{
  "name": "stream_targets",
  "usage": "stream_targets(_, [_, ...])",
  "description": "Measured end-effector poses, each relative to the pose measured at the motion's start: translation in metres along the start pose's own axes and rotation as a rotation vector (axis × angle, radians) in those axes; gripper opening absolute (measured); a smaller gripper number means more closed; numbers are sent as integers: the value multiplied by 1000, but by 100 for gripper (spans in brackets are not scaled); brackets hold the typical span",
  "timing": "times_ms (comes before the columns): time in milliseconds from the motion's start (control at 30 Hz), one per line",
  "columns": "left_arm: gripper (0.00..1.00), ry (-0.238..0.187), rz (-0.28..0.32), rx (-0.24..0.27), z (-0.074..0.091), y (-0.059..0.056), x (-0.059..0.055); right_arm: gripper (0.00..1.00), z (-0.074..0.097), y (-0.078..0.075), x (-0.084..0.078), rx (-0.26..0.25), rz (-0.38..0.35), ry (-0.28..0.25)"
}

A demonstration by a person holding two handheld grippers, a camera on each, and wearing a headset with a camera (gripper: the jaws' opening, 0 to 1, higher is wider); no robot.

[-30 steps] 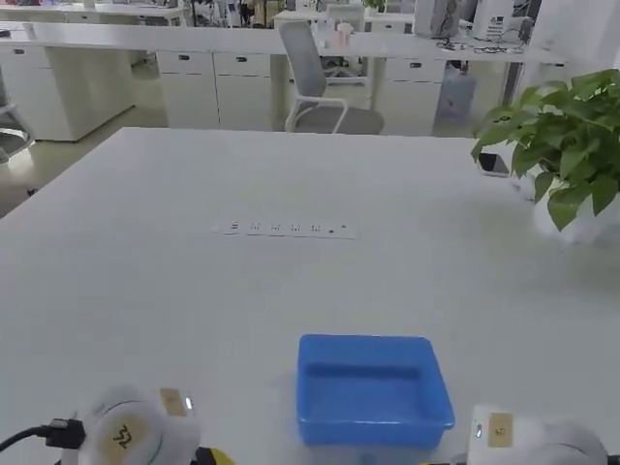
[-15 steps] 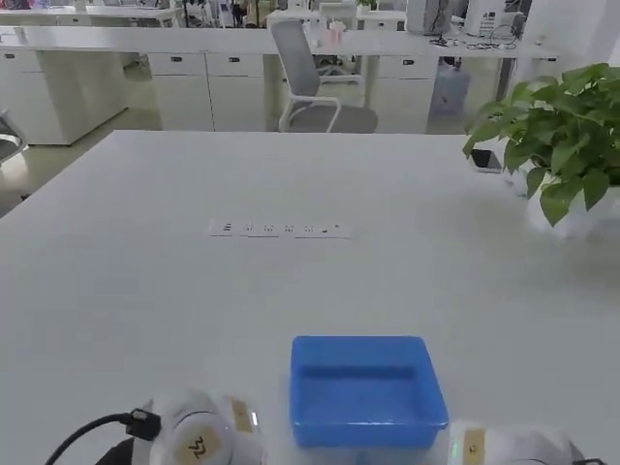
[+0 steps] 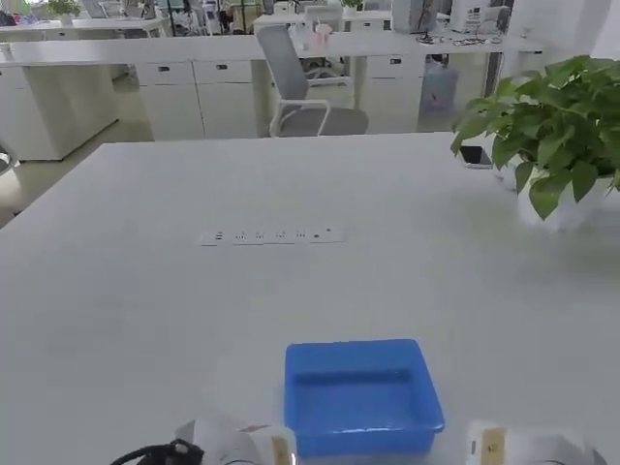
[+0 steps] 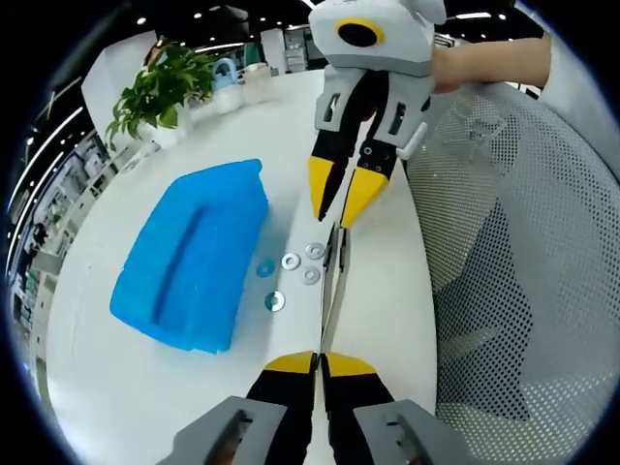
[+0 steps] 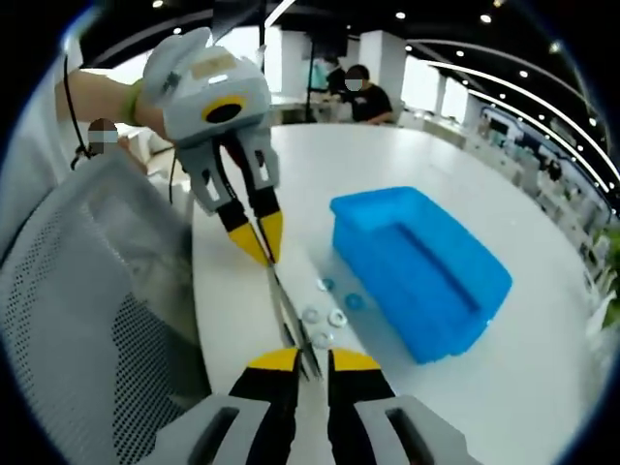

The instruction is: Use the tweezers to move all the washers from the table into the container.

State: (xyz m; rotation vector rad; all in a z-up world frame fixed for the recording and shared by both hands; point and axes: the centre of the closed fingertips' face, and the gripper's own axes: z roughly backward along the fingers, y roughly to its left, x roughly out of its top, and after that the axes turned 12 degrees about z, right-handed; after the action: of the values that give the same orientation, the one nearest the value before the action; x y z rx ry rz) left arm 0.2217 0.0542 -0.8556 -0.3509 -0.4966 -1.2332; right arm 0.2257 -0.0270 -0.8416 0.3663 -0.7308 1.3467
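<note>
two grippers pinch one pair of tweezers point(image 4: 327, 291)
gripper views: left gripper point(image 4: 320, 363) and right gripper point(image 4: 341, 211) each squeeze one end, and washers point(image 4: 291, 262) lie mid frame on the table point(image 4: 378, 291) beside the blue container point(image 4: 184, 262). head view: container bottom middle, plant point(image 3: 547, 126) upper right.

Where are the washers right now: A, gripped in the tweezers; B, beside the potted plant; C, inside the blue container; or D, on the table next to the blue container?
D: the washers lie loose on the table between the blue container and the tweezers.
</note>
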Motion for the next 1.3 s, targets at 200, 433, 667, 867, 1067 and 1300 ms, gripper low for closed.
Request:
stream_targets(200, [0, -8, -89, -4, 9, -5, 9, 13, 1, 1, 2, 7, -1, -21])
stream_targets(433, [0, -70, -137, 25, 33, -6, 32, 13, -4, 10, 6, 34, 80, -13])
stream_targets(667, [0, -71, -278, 87, 47, -21, 52, 13, -7, 10, 10, 16, 146, -4])
stream_targets(867, [0, -74, -328, 95, 45, -36, 61, 14, -11, 12, 13, 26, 160, -11])
stream_targets(1067, [0, -73, -106, 80, 30, -23, 39, 14, -14, 16, 9, 44, 180, 12])
stream_targets(1300, [13, -43, 101, 55, 24, -1, 3, 14, -12, 12, 10, 37, 156, -1])
